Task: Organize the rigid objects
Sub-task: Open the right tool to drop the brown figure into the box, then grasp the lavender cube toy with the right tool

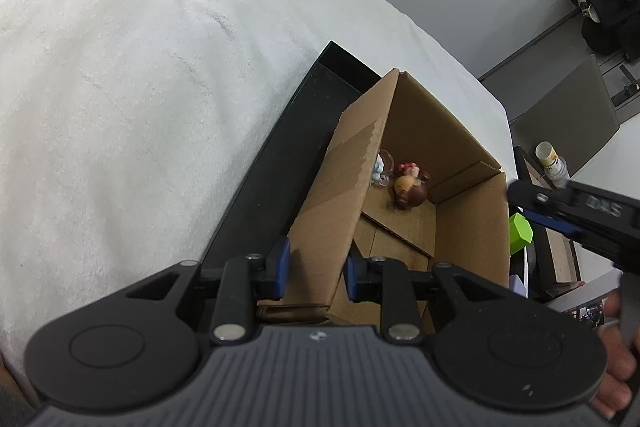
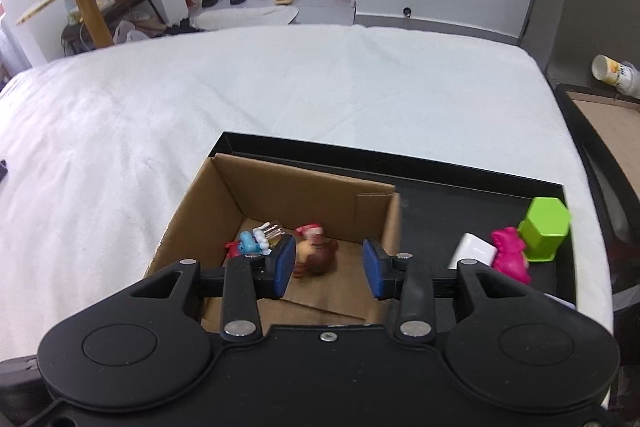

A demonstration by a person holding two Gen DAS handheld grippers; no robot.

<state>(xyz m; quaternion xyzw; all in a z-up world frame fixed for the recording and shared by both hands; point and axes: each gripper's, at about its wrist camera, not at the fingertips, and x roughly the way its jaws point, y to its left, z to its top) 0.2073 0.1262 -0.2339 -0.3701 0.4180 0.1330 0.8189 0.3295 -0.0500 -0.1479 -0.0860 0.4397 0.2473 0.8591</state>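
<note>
Your left gripper (image 1: 316,273) was clamped on the near wall of the open brown cardboard box (image 1: 472,187), pads pinching the cardboard and steadying it. Your right gripper (image 2: 328,267) hung above the box mouth with its jaws parted and nothing between the pads. Below it, on the box floor, lay the brown-haired doll figure (image 2: 314,255), with a small blue-and-white figure (image 2: 252,243) to its left. Off to that gripper's right, in the shallow black tray (image 2: 432,211) holding the box, waited a pink toy figure (image 2: 510,253), a lime-green hexagonal container (image 2: 544,231) and a white rectangular block (image 2: 474,251), all close together. That read like a drop just finished. To do the next pick well, you wanted the left clamp kept firm, and the right jaws squared on the pink figure without nudging the green container.
</note>
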